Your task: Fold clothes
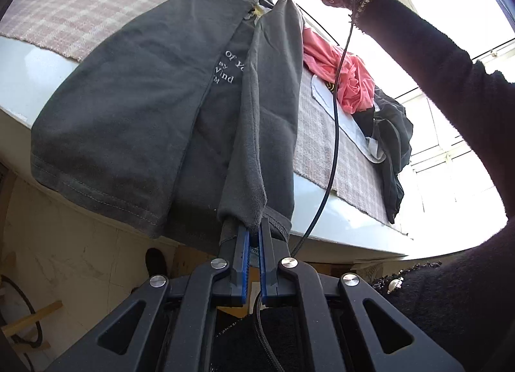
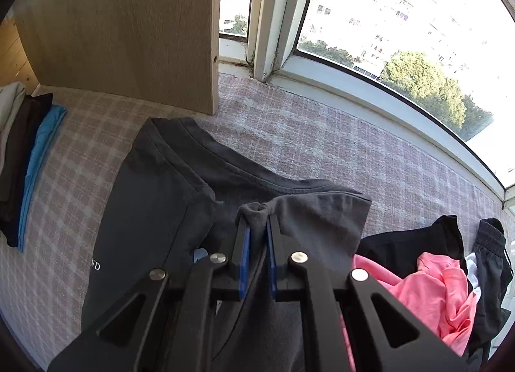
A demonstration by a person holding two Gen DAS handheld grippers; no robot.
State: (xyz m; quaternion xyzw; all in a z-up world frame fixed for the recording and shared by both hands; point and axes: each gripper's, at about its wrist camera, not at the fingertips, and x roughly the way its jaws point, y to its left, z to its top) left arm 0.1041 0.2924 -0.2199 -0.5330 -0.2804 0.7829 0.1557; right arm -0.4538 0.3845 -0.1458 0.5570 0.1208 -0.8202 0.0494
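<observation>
Pink garment [image 2: 441,294] beside gray shirt [image 2: 180,211]

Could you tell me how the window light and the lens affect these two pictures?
Left wrist view: the window is blown out to white, leaving the sleeve backlit and dark, and the table edge bows. Right wrist view: exposure is even, trees outside stay visible, the grey shirt is sharp, and the window frame curves.

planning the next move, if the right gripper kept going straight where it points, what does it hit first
Likely the dark grey t-shirt it already pinches; right gripper points down at it, checked mat beneath.
</observation>
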